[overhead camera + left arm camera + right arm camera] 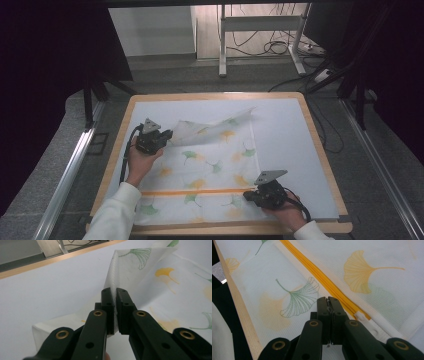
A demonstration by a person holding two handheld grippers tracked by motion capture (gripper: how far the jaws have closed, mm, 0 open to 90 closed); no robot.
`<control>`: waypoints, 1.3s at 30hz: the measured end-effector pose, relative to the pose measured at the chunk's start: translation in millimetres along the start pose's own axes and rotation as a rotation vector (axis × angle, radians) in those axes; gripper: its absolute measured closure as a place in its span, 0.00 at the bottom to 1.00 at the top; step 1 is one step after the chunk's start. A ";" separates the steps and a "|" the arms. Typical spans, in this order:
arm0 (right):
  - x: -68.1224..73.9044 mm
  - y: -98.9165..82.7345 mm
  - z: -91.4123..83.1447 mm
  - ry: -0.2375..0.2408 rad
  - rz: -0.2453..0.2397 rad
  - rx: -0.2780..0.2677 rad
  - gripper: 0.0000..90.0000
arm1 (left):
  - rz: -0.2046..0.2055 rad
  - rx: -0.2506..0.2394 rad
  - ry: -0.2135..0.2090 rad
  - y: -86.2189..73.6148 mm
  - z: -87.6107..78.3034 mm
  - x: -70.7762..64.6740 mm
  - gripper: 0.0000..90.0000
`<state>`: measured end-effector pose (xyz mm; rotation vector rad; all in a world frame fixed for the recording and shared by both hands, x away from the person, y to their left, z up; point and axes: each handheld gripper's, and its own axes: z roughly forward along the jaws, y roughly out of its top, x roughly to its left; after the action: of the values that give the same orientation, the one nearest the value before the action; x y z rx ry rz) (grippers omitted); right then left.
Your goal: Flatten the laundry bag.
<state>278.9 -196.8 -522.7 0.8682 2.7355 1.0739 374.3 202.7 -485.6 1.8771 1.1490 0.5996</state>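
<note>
A white mesh cloth (215,165) printed with green and yellow ginkgo leaves lies on the table, with an orange zipper (195,191) running across its near part. My left gripper (167,135) is shut on the cloth's far left corner, which is lifted and folded over toward the middle. In the left gripper view the jaws (115,293) pinch the mesh edge (130,265). My right gripper (247,195) sits low at the cloth's near right, by the zipper's end. In the right gripper view its jaws (327,301) are shut beside the zipper (324,277). A thin glint shows between the pads, and I cannot tell what it is.
The cloth rests on a white mat (285,130) over a wooden-rimmed table (320,150). Bare mat lies to the right and behind the cloth. Beyond the table are a grey floor, a desk frame (222,45) and cables.
</note>
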 end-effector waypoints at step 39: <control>-1.5 -0.4 0.2 0.008 0.008 -0.005 0.97 | -0.024 -0.023 0.139 29.1 -7.1 52.4 0.51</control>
<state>280.0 -197.7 -523.3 0.8776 2.7365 1.0877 407.6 245.1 -458.5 1.8225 1.2470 0.7367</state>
